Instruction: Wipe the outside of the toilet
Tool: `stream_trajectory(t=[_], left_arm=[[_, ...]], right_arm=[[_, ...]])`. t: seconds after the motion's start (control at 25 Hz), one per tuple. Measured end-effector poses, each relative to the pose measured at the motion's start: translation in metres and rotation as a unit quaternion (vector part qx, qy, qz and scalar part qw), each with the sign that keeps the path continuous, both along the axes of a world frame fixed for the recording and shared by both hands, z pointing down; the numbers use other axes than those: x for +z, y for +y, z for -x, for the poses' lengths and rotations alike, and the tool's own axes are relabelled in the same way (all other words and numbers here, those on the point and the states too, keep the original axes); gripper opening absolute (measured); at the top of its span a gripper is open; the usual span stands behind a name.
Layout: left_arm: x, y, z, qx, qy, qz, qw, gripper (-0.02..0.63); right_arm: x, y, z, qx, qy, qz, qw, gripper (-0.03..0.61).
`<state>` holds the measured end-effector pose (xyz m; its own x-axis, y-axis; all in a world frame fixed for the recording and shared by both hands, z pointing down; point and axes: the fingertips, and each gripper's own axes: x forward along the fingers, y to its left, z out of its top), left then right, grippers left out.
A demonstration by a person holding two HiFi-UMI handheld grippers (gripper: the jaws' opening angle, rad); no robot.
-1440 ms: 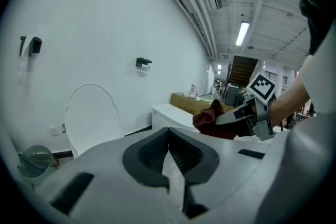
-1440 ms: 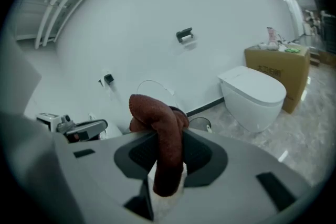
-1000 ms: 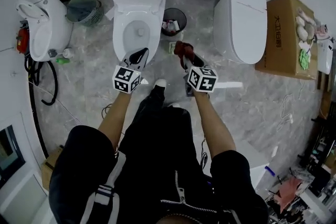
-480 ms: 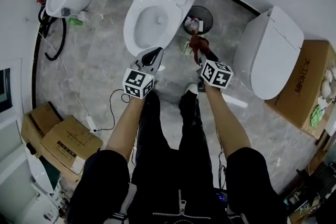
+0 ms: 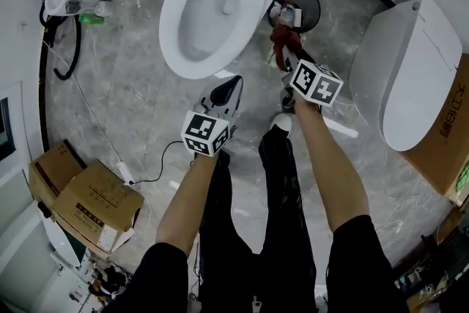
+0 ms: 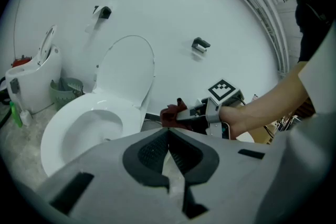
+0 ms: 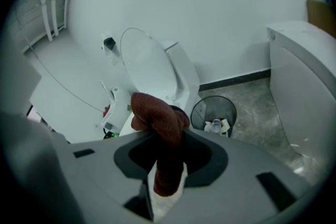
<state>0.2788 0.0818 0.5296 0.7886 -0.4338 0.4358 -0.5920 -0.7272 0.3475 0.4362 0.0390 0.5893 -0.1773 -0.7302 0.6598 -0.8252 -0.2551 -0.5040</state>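
I stand in the bathroom and watch the person lean over the white toilet [image 5: 173, 48]. Its lid is up and the bowl is open.

The right gripper [image 5: 288, 53] is squeezed tight on a dark red cloth [image 5: 281, 37]. The cloth sticks up out of the tongs like a fat little roll. It hangs in the air just beside the right side of the bowl, near the black bin [image 5: 316, 11] (the bin has some rubbish in it). I do not see the cloth touching the toilet.

The left gripper [image 5: 231, 86] points at the front of the bowl. Its tongs are pressed together and there is nothing in them.

I think the job is at the getting-close part. The wiping itself does not look started.

Next, I think the cloth has to go sideways and down until it rests on the smooth outside wall of the bowl. Then it needs a soft push and a rub along the curve. The person should keep it clear of the bin and not let it dip inside the bowl. The empty left one can just wait out of the way.
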Motion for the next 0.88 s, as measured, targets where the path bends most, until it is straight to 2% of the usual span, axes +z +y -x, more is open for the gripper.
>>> stream_trajectory(t=[0.16,0.32,0.64,0.76,0.88], left_arm=[[0.060,0.017,0.009,0.008,-0.004,0.009,0.9999,0.000],[0.106,0.025,0.012,0.017,-0.022,0.009,0.9996,0.000],[0.138,0.024,0.036,0.008,-0.016,0.009,0.9998,0.000],[0.141,0.030,0.051,0.016,-0.024,0.016,0.9995,0.000],[0.140,0.033,0.059,0.019,-0.027,0.019,0.9993,0.000]], right_arm=[[0.060,-0.019,0.010,0.013,-0.006,0.013,1.000,0.115],[0.114,-0.042,-0.004,0.082,-0.029,0.040,0.995,0.115],[0.155,-0.091,-0.030,0.139,-0.022,0.045,0.989,0.115],[0.167,-0.105,-0.025,0.138,-0.036,0.052,0.988,0.114],[0.169,-0.121,-0.007,0.104,-0.074,0.032,0.991,0.110]])
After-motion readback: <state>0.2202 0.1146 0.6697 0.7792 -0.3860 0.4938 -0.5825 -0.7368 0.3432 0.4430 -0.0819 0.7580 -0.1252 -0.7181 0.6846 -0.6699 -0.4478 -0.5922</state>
